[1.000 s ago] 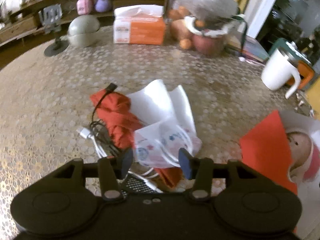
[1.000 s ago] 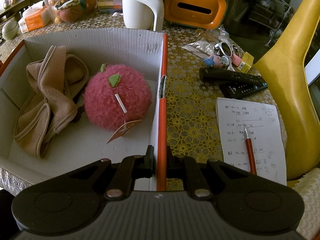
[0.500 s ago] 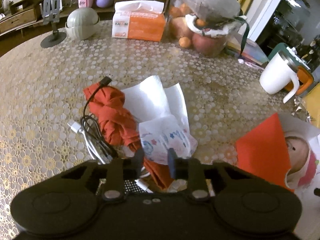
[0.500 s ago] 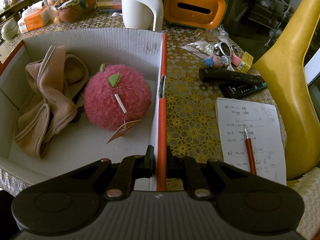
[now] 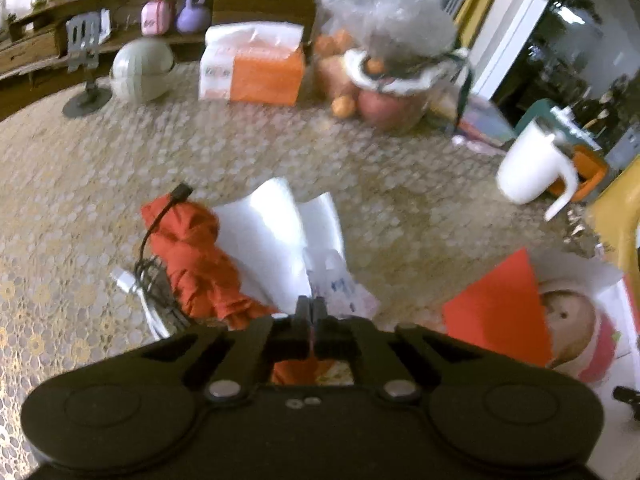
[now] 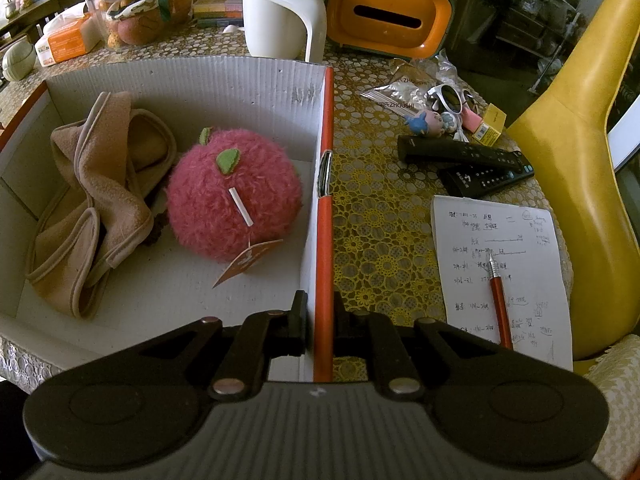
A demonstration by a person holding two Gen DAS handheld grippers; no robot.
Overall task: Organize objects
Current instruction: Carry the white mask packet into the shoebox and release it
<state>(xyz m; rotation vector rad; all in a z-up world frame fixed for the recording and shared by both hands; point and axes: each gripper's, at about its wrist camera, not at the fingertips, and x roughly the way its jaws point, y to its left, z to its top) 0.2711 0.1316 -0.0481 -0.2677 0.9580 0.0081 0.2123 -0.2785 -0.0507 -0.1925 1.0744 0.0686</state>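
Note:
My left gripper (image 5: 311, 312) is shut on a small clear printed plastic bag (image 5: 338, 286) that lies over white paper (image 5: 276, 236) and a red folded umbrella (image 5: 200, 264). A black and white cable (image 5: 148, 280) lies at the umbrella's left. My right gripper (image 6: 320, 312) is shut on the orange-edged right wall (image 6: 326, 184) of a white cardboard box (image 6: 172, 76). Inside the box are a pink plush apple (image 6: 234, 194) and a beige cloth (image 6: 96, 200). The box also shows at the right of the left wrist view (image 5: 500, 304).
Tissue pack (image 5: 252, 68), fruit bag (image 5: 392, 60), round grey bowl (image 5: 140, 68) and white mug (image 5: 532, 168) stand at the back. Right of the box lie two remotes (image 6: 468, 160), a notepad with red pen (image 6: 500, 276), sunglasses (image 6: 448, 98), an orange tissue holder (image 6: 384, 20). A yellow chair (image 6: 572, 160) stands right.
My left gripper has closed from wide open onto the printed plastic bag and lifted slightly. My right gripper still clamps the box wall, unmoved.

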